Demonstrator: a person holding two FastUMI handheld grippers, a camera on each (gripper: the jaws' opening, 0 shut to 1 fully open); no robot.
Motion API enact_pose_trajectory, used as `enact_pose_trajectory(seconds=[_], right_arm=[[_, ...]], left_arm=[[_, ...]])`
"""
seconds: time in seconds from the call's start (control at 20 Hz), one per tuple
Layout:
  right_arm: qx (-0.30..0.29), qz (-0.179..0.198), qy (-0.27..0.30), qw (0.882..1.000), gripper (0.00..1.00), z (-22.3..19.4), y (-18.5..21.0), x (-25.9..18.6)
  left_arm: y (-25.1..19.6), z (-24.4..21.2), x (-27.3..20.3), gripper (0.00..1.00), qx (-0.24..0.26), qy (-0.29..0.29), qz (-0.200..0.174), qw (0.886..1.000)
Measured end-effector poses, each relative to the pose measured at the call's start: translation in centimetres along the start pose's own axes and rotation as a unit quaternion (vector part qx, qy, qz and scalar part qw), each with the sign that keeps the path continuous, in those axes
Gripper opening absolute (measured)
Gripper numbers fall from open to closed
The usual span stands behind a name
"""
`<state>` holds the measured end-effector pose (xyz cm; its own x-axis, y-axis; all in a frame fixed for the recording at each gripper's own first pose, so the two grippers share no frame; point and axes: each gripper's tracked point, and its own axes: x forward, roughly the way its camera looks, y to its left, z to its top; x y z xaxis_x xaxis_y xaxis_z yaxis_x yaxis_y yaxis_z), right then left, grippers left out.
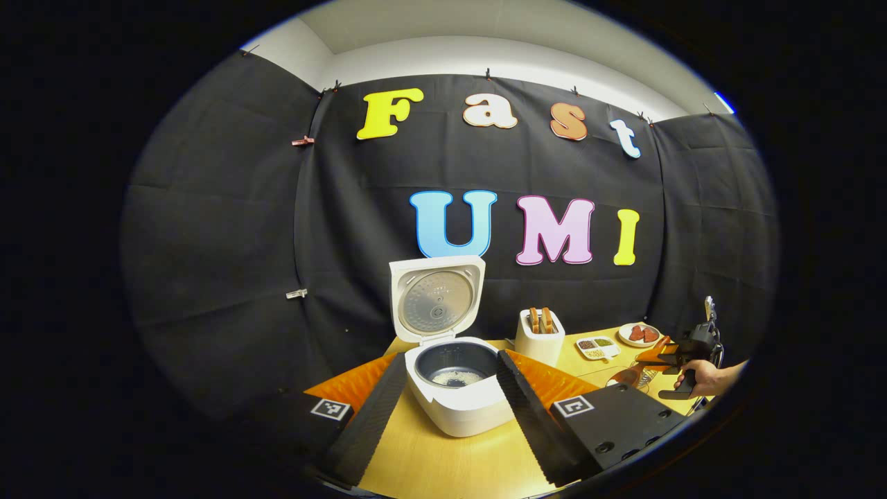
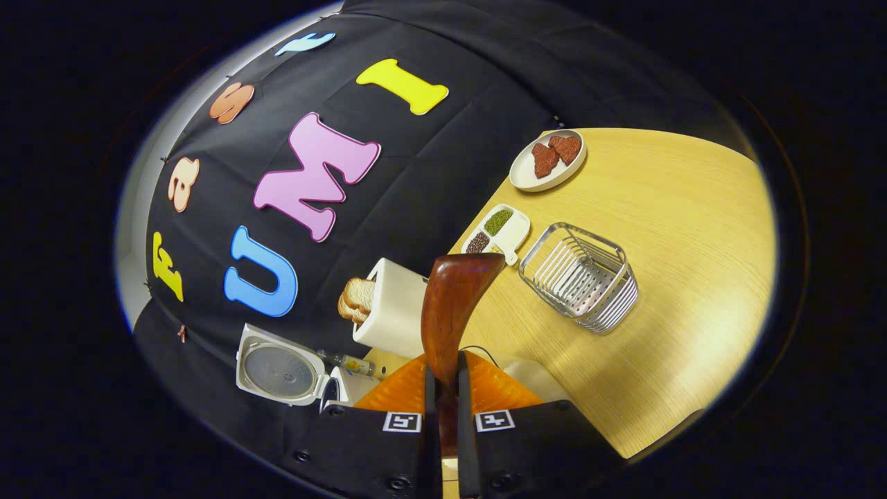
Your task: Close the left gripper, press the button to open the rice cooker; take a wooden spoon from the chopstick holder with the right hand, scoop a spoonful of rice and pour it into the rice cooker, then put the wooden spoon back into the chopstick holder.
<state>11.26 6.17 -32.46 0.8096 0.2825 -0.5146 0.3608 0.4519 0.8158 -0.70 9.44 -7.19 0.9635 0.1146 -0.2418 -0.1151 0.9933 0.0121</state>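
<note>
The right gripper (image 2: pixel 443 395) is clamped on the handle of the wooden spoon (image 2: pixel 454 305), both fingers pressed close against it, so the spoon stands out ahead with its bowl tipped up and away. That firm pinch low on the handle probably serves to keep the bowl from swinging while it is carried. The spoon's bowl looks empty from this side, though its hollow face is turned away and I cannot tell for sure. The wire chopstick holder (image 2: pixel 581 277) sits just beside the spoon on the wooden table (image 2: pixel 679 229), open end up, which suits dropping the spoon back in. The left gripper (image 1: pixel 447 409) hangs with its fingers spread wide on either side of the rice cooker (image 1: pixel 457 388), whose lid (image 1: pixel 435 296) stands upright, and pale grains lie in the pot. So the pouring seems done, and returning the spoon is what remains. Farther out stand a toaster (image 2: pixel 395 308) with bread, a divided dish (image 2: pixel 500 230) and a plate (image 2: pixel 547 161).
</note>
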Motion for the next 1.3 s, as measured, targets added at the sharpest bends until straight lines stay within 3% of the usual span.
enact_pose_trajectory(seconds=[0.25,0.7,1.3], right_arm=[[0.025,0.028,-0.013,0.999,0.13,1.7,3.2,-2.0],[0.008,0.064,-0.023,0.998,0.13,2.8,10.3,-4.3],[-0.01,0.167,0.011,0.986,0.13,-2.3,27.0,-1.9]], left_arm=[[-1.1,-0.5,-0.3,0.91,-0.009,-0.005,-0.014,1.0],[0.0,-1.3,-1.6,0.91,-0.016,-0.002,-0.009,1.0],[0.8,-3.2,-2.6,0.91,-0.028,0.006,0.0,1.0]])
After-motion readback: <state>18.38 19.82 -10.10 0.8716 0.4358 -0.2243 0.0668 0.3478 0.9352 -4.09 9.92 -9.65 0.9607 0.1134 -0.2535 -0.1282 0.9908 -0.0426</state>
